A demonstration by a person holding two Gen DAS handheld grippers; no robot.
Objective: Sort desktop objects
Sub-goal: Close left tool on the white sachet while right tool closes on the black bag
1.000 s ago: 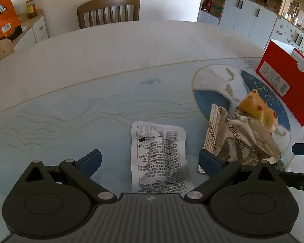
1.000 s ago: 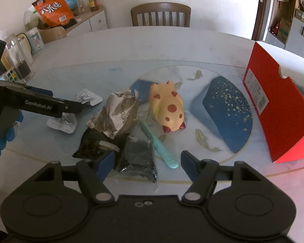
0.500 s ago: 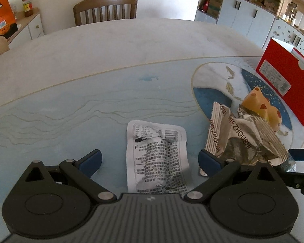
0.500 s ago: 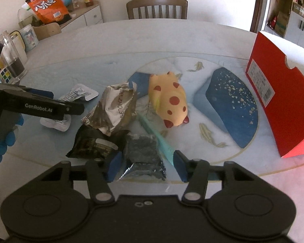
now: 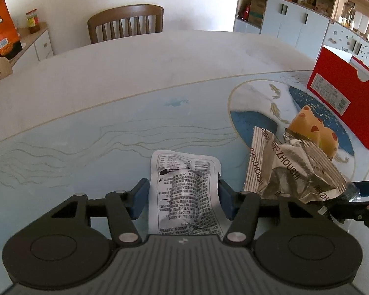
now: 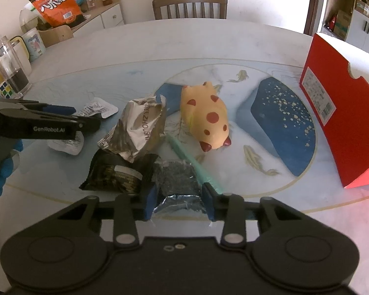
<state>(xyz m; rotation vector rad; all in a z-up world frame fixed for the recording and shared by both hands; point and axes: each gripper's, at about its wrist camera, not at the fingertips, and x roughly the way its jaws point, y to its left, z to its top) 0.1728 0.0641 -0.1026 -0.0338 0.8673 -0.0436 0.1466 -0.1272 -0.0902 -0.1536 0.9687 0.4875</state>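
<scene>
My left gripper (image 5: 182, 198) is shut on a white printed wrapper (image 5: 184, 191) that lies on the table; the wrapper also shows in the right wrist view (image 6: 96, 109). My right gripper (image 6: 178, 201) is shut on a silver-and-black foil packet (image 6: 177, 186) at the near table edge. Beside it lie a black packet (image 6: 115, 172), a crumpled silver-brown snack bag (image 6: 140, 127) and a teal stick (image 6: 192, 162). A yellow spotted pig toy (image 6: 206, 120) lies behind them.
A red box (image 6: 339, 113) stands open at the right. A clear jug (image 6: 9, 71), a puzzle cube (image 6: 3, 89) and an orange snack bag (image 6: 55, 3) are at the far left. A wooden chair (image 6: 189, 5) stands behind the round table (image 6: 184, 46).
Both grippers have closed: the left fingers came together on the white wrapper, the right fingers on the foil packet. Both moved slightly forward and down.
</scene>
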